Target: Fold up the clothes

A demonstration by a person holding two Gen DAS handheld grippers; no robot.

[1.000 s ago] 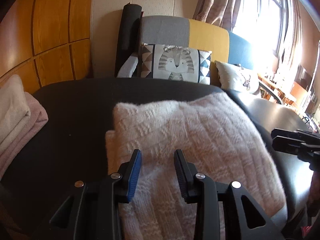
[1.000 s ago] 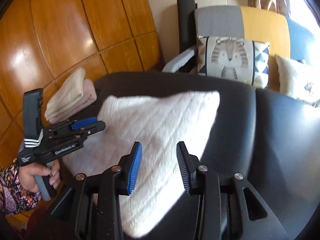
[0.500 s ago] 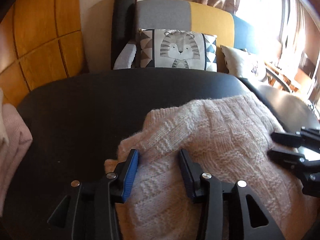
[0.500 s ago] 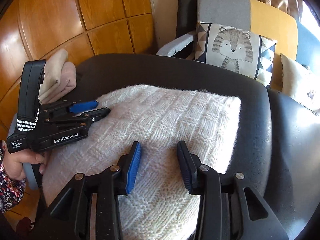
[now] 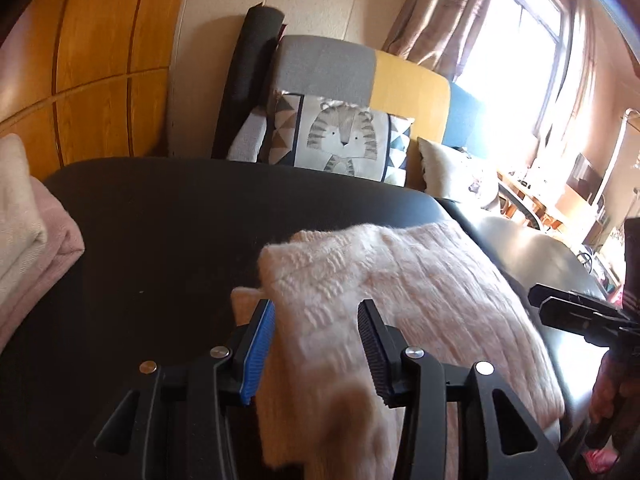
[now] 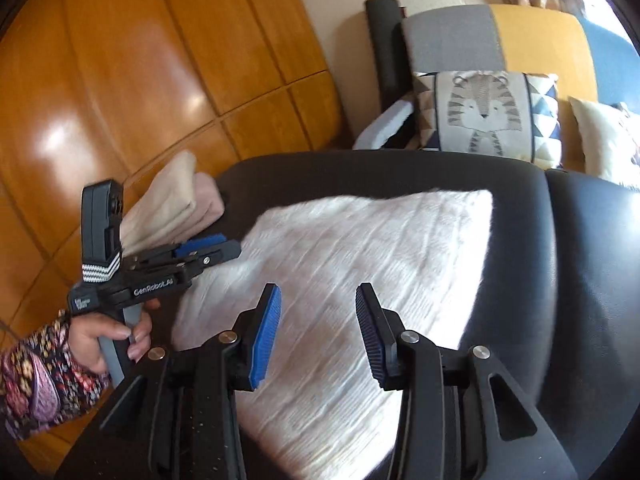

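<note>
Your left gripper (image 6: pixel 208 250) reads "GenRobot.AI" in white along its side; a smaller white label by your left hand (image 6: pixel 108 336) is too blurred to read. The folded pale knit sweater (image 6: pixel 360 280) lies flat on the black table (image 6: pixel 580 280), its long axis running from about 7 to 1 o'clock in the right wrist view. Both grippers stand released above it, grasping nothing: the right gripper (image 6: pixel 318 332) over its near half, the left over its near corner.
</note>
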